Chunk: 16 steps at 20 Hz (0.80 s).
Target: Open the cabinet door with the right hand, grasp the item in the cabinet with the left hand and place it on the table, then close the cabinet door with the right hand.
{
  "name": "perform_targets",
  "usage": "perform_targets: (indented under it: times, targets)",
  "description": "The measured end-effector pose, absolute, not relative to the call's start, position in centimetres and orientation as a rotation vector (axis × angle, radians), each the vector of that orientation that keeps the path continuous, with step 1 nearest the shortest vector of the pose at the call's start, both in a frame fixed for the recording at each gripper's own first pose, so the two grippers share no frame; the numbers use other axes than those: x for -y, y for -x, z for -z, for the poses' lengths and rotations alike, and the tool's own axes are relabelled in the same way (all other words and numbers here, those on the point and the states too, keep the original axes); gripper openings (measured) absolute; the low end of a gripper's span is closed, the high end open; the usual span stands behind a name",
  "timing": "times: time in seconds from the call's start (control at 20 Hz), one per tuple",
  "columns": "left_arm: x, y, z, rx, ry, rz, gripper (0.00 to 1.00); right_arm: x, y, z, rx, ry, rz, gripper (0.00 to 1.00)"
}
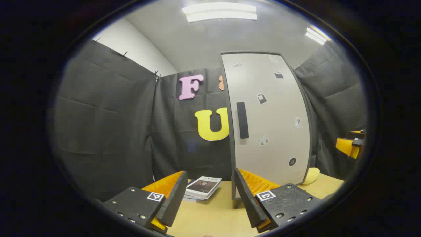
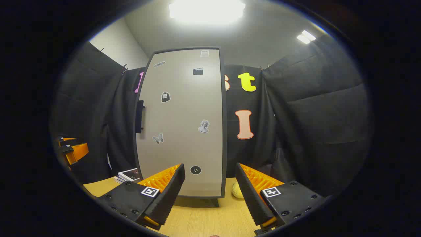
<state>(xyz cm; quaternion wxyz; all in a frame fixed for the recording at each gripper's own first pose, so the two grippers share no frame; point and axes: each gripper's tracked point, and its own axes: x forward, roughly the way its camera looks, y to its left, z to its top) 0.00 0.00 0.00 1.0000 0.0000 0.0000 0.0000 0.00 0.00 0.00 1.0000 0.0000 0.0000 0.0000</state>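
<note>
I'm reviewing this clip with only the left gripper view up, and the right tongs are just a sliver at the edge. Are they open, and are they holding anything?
Observer: In the right gripper view the right tongs are open, with nothing between them.
Operator: Are they touching the black bar handle on the tall grey cabinet door?
Observer: No. The handle sits higher up at the door's left edge, apart from both fingers, which point at the door's lower part.
</note>
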Motion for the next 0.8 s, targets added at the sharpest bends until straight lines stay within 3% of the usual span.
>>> perform_targets:
  times: [0.8]
  targets:
    - [0.15,0.23,-0.24,0.006,-0.008,0.000,0.86,0.47,-0.10,0.12,-0.009,-0.024,0.007,0.98]
